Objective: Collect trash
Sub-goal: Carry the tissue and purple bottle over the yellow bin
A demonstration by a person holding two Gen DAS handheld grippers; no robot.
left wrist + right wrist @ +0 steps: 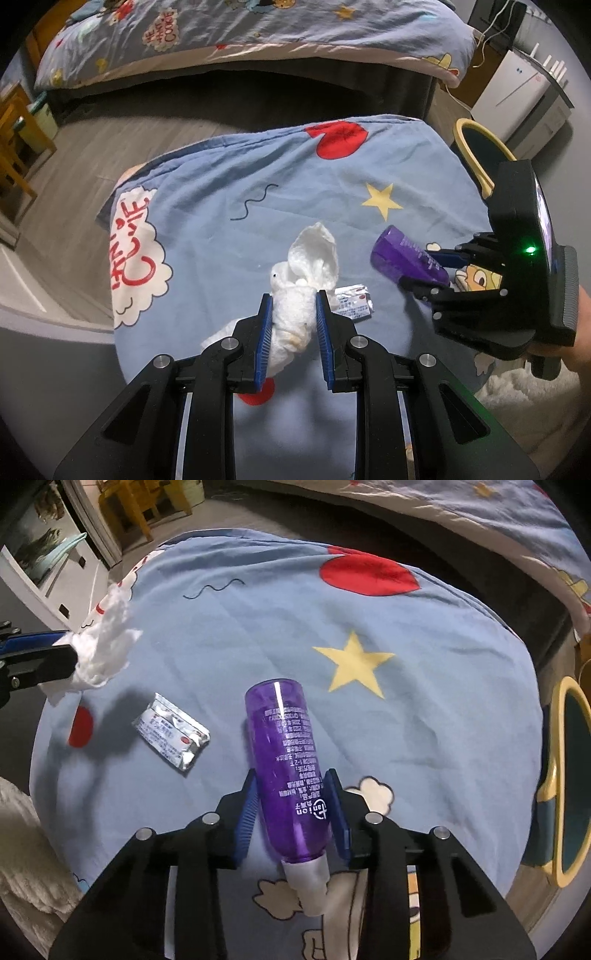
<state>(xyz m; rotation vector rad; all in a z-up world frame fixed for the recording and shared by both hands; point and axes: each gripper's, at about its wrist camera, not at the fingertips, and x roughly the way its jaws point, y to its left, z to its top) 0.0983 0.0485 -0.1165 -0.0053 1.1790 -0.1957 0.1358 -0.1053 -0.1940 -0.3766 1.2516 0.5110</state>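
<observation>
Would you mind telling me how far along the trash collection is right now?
Nothing visibly binned yet. In hand: the left gripper is shut on the crumpled tissue, the right gripper on the purple bottle. Left: the foil packet on the blue cover; the yellow-rimmed bin stands beside.

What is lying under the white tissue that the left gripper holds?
Below the lifted tissue lies the blue printed sheet, with a silver wrapper beside its shadow. The spot directly beneath the left gripper is hidden.

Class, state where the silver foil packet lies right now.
The silver foil packet lies flat on the blue quilt, left of the purple bottle, below the crumpled tissue.
</observation>
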